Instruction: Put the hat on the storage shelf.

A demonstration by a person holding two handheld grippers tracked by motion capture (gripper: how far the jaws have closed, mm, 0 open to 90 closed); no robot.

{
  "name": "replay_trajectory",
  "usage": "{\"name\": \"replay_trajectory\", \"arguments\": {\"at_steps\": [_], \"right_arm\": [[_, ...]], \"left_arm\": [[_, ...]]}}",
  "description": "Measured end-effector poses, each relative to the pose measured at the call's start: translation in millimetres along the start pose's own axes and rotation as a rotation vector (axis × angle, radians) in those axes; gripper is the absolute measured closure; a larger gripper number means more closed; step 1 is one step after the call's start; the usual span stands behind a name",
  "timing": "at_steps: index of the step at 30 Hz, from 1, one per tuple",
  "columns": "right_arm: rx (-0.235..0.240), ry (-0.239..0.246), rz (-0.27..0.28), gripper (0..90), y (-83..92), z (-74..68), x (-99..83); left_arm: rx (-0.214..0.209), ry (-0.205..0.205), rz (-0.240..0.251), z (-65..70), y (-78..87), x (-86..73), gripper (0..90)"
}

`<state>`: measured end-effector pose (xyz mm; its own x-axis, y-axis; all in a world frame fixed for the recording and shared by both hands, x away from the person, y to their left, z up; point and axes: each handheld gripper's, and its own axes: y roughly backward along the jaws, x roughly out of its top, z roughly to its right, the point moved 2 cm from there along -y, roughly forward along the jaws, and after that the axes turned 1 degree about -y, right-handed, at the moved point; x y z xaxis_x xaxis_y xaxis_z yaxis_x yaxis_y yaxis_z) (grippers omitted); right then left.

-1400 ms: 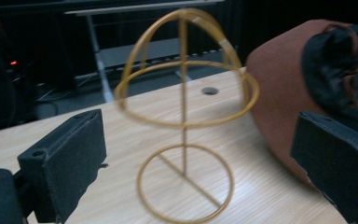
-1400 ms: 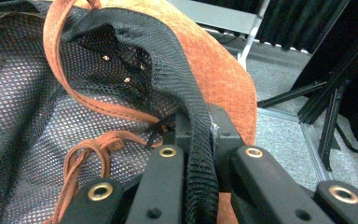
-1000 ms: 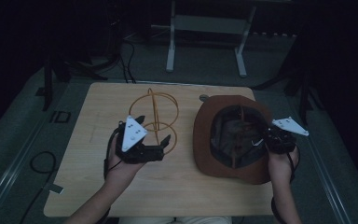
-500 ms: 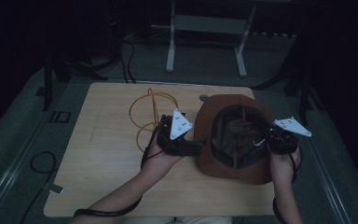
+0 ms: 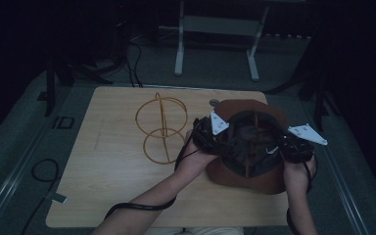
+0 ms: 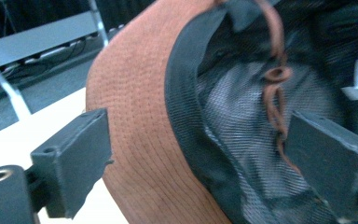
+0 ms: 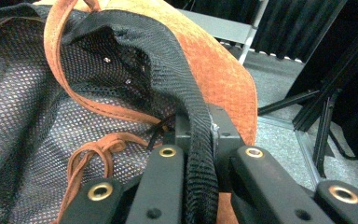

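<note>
Right gripper (image 7: 200, 154) jaws pinching the black mesh band of the upturned brown hat (image 5: 247, 176) on the desk (image 5: 103, 161), left gripper (image 6: 200, 154) jaws spread astride the opposite rim, a soft, floppy, light thing, best held by that band.

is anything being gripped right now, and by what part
The right gripper is shut on the hat, pinching its black inner band. The left gripper is open, its fingers straddling the hat's edge.

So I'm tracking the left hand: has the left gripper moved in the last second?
Yes. The left gripper went right, from over the wire stand to the hat.
</note>
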<state>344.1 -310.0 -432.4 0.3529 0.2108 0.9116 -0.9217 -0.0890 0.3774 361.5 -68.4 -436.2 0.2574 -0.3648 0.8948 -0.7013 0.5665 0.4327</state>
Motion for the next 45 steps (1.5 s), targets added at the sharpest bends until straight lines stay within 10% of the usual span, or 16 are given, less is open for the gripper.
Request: {"name": "replay_trajectory", "arguments": {"at_steps": [14, 18, 25, 45], "right_arm": [[0.016, -0.017, 0.021, 85.0, 7.6, -4.9, 1.1], [0.030, -0.005, 0.022, 84.9, 8.8, -10.5, 0.9], [0.046, 0.007, 0.013, 85.0, 9.5, -19.4, -4.0], [0.114, -0.083, 0.086, 69.6, 41.1, -26.1, -25.8]], "left_arm": [[0.108, 0.038, -0.166, -1.7, -63.2, -25.4, 17.0], [0.123, 0.025, -0.179, -4.7, -71.6, -32.5, 33.2], [0.109, 0.078, -0.150, -16.2, -67.3, -29.7, 83.1], [0.131, 0.029, 0.056, -24.1, -19.6, 26.5, 86.0]]}}
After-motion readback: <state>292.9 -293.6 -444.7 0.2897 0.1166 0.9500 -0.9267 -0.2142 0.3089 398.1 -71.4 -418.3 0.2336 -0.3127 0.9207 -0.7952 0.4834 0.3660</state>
